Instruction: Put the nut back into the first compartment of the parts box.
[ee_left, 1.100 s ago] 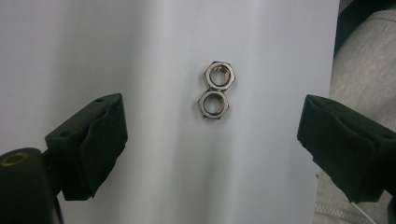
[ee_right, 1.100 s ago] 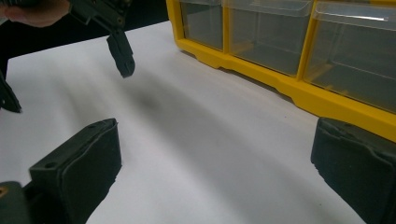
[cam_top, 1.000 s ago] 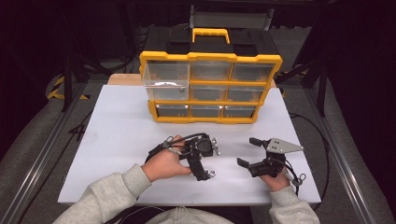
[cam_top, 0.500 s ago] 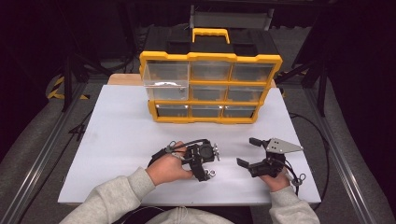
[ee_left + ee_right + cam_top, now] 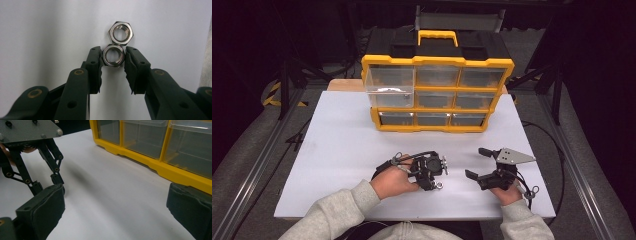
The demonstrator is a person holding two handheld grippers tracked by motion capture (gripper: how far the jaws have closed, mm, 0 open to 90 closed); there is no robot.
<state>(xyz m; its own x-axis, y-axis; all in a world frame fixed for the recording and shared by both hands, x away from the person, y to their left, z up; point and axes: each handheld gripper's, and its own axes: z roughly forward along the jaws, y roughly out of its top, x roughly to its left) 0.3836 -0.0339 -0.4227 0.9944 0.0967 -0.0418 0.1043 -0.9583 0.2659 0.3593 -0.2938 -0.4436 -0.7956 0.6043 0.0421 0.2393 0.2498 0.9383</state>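
Nuts lie on the white tabletop (image 5: 337,150) in front of the yellow drawer cabinet (image 5: 437,95): a second nut (image 5: 121,33) touches the gripped nut (image 5: 113,55) on its far side. The left tool (image 5: 113,58) has just closed, clamped on that nearer nut; the right tool (image 5: 112,212), nearer the cabinet, stands apart, empty.

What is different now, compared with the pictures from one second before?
The left hand-held gripper has just been closing its jaws; they now press on the nearer nut, which touches a second nut. The left hand shifted slightly toward the person. The right hand-held gripper stayed open and in place, and the organizer with its pulled-out drawer is unchanged.
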